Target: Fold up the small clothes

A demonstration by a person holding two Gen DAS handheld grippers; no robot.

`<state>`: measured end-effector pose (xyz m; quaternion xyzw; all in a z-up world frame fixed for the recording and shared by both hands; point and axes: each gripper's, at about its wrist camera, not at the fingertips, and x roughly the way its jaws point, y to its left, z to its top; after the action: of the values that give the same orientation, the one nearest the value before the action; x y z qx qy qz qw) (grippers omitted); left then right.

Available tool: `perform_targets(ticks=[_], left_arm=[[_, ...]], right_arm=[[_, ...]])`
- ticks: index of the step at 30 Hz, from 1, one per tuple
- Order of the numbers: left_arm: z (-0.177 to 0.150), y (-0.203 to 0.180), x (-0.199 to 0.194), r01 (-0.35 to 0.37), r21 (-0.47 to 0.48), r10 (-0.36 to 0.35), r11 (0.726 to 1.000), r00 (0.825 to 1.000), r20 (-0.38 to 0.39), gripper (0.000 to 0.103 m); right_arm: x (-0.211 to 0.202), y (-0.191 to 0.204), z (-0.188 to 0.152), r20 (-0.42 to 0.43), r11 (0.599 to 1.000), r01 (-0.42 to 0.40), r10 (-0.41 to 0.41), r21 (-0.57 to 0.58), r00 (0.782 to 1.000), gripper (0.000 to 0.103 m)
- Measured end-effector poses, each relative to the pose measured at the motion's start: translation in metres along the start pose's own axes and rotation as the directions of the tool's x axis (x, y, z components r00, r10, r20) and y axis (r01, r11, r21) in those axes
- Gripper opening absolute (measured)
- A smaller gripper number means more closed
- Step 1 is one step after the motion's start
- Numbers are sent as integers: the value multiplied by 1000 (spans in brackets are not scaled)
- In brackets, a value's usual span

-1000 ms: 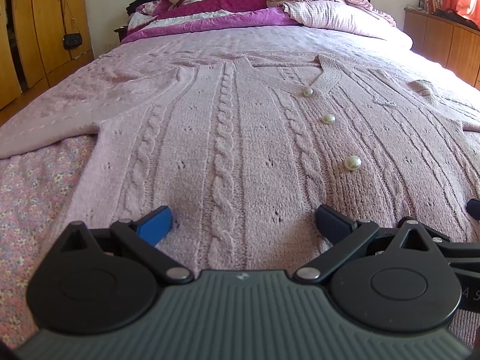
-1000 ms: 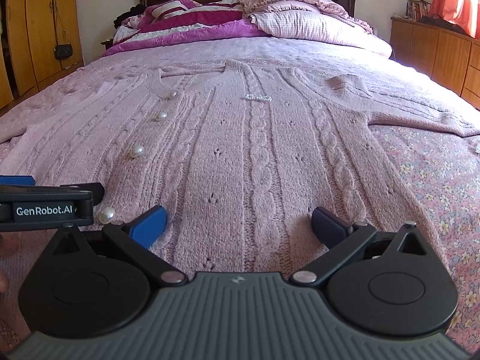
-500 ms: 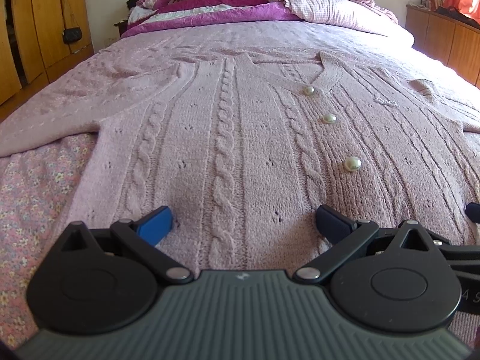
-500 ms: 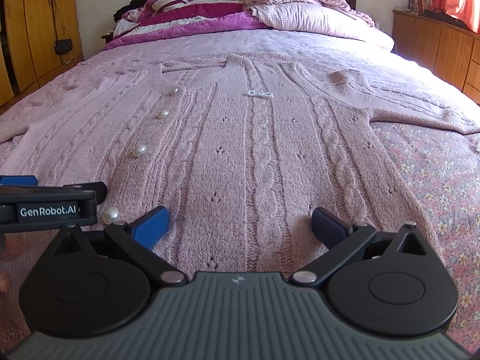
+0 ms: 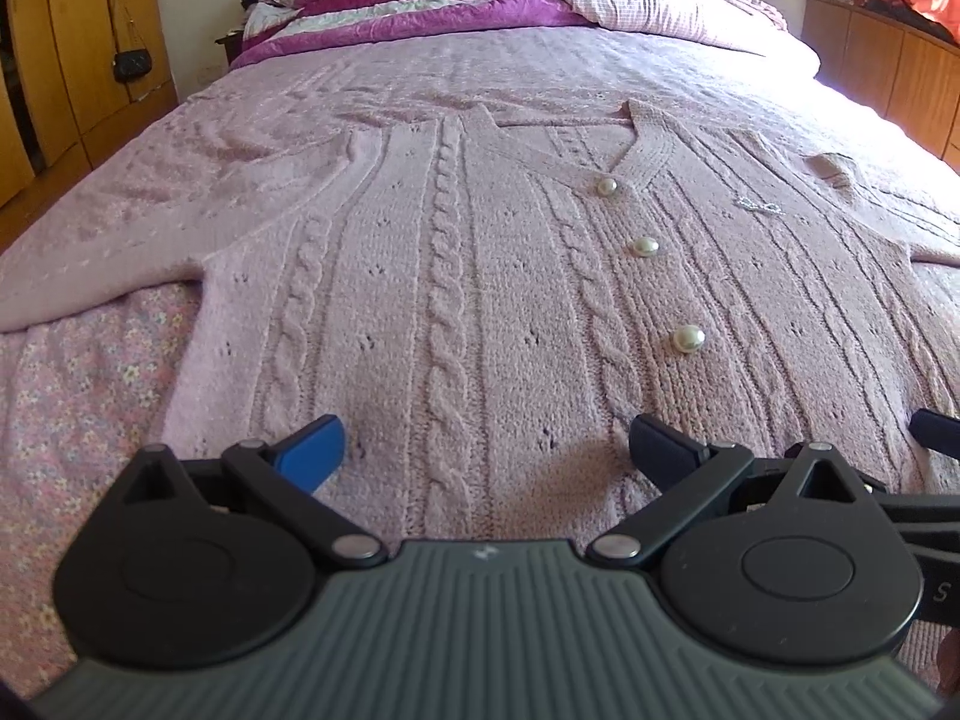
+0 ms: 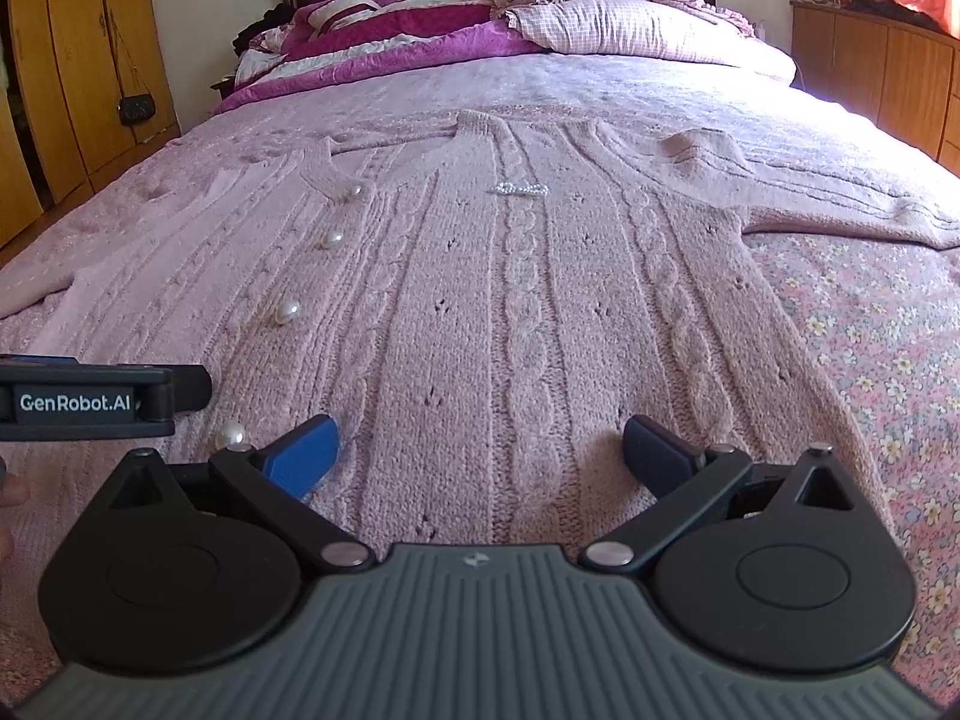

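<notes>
Pink cardigan [image 5: 480, 300] lies flat, buttoned, across the bed [image 6: 870, 330], hem at the near edge. My left gripper [image 5: 486, 444] and right gripper [image 6: 480, 450] stay spread wide over the hem, gripping nothing; view tilted slightly down since earlier.

Both your wrist cameras sit low and close over the cardigan's [image 5: 480, 312] hem, facing up the bed [image 6: 870, 348] toward the pillows [image 6: 630, 30]. Both views share the pearl buttons [image 5: 688, 338]; your right one catches the left gripper [image 6: 90, 399].
</notes>
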<state>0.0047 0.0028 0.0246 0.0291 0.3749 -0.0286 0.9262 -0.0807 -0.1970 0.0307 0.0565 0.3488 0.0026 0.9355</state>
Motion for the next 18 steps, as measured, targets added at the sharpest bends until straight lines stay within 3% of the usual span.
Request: perform_targets(ticks=[14, 18], left_arm=[[22, 4, -17, 68, -42, -68, 997, 998, -10, 103], [27, 1, -17, 73, -42, -73, 996, 997, -12, 103]], right_arm=[[-19, -40, 27, -18, 980, -120, 124, 156, 992, 103], [-30, -63, 40, 12, 978, -109, 108, 178, 994, 103]])
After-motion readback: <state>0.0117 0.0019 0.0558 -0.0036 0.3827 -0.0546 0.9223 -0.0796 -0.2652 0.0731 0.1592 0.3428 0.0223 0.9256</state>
